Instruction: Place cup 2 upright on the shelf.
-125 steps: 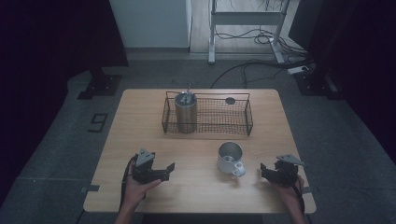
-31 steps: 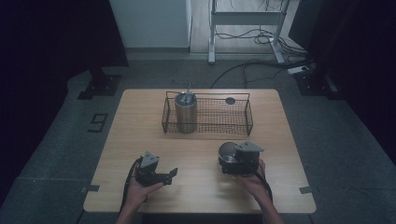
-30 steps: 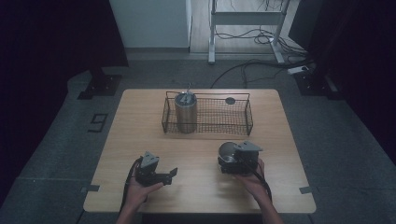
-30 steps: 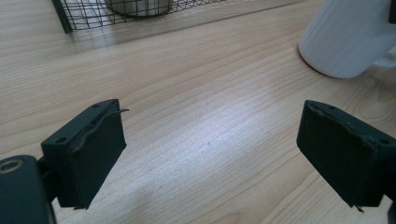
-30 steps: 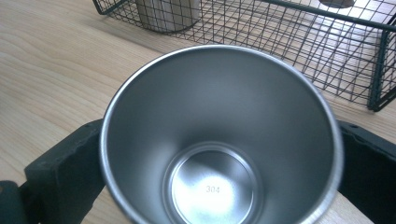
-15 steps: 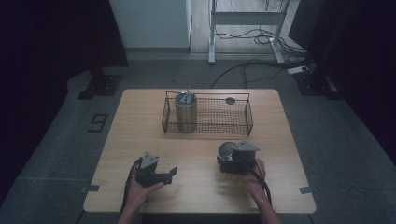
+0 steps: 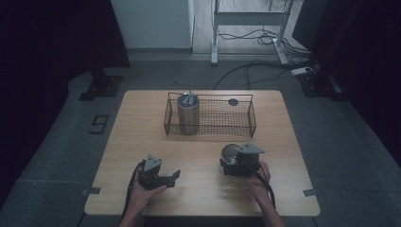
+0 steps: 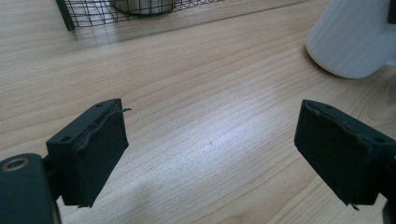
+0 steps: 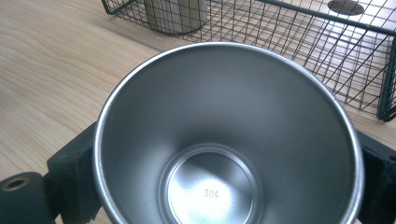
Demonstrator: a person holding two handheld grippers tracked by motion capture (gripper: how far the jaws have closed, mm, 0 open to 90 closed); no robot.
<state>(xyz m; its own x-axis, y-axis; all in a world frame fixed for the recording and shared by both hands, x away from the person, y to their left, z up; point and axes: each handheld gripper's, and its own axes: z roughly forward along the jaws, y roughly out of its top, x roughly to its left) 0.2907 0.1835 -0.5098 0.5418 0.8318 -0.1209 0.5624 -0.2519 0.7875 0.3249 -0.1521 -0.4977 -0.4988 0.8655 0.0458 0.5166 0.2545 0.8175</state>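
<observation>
jaws of the right gripper (image 7: 230, 164) clamp the steel cup (image 9: 229, 135), having crossed the table (image 7: 142, 127) to it; left gripper (image 7: 174, 177) gapes empty.

The steel cup (image 9: 224, 140) is bright silver inside, with a small dark "304" stamped on its bottom; from outside, in the left gripper view, it (image 8: 355, 39) is white and finely ribbed. The wire basket (image 7: 210, 124) is black mesh. The canister (image 7: 188, 116) standing in it is dull grey metal. The table (image 7: 142, 123) is pale wood with a fine straight grain. Both grippers' jaws are matt black.
</observation>
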